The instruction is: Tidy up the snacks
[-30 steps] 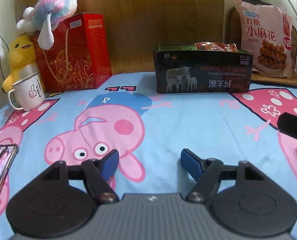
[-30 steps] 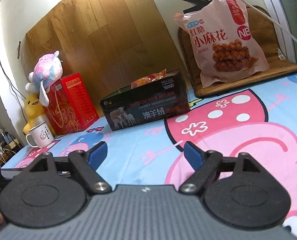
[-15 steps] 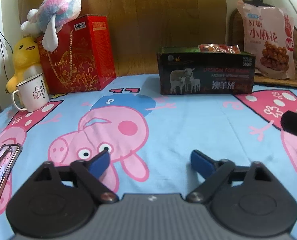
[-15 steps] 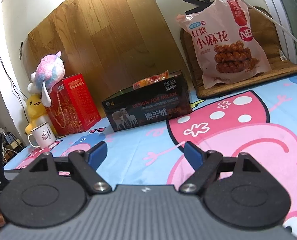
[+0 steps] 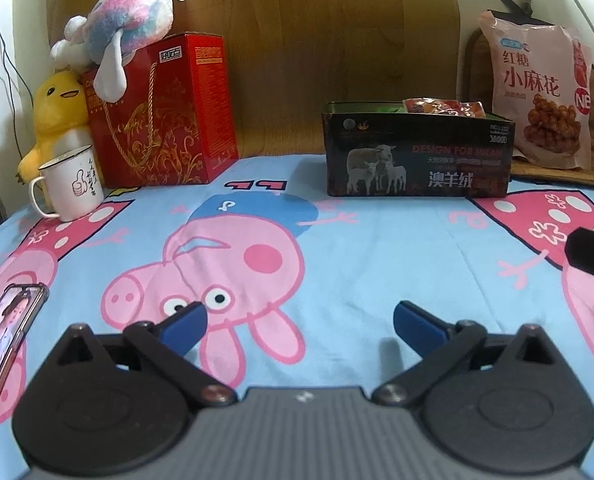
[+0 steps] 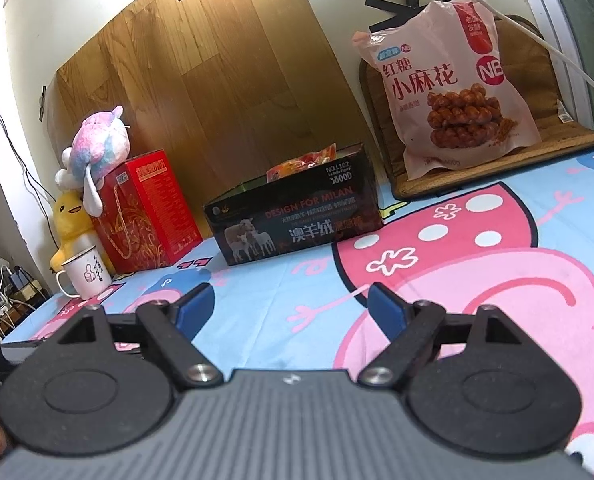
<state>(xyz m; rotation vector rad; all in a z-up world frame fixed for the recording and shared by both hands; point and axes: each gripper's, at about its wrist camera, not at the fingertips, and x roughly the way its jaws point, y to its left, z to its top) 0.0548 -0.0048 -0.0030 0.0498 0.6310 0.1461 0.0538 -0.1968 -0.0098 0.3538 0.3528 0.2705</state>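
A dark open box (image 5: 417, 160) printed with sheep stands at the back of the cartoon-pig sheet, with red snack packets (image 5: 443, 106) sticking out of its top. It also shows in the right wrist view (image 6: 293, 220), with its packets (image 6: 301, 162). A big pink bag of fried twists (image 5: 537, 96) leans on the wall to its right, on a woven mat (image 6: 449, 84). My left gripper (image 5: 299, 322) is open and empty, low over the sheet, well in front of the box. My right gripper (image 6: 291, 306) is open and empty too.
A red gift box (image 5: 161, 112) with a plush toy (image 5: 125, 40) on top stands at the back left. Next to it are a yellow duck (image 5: 57, 120) and a white mug (image 5: 71, 184). A phone (image 5: 5, 332) lies at the left edge.
My left gripper has opened wider and drawn back a little from the box. My right gripper has barely moved.
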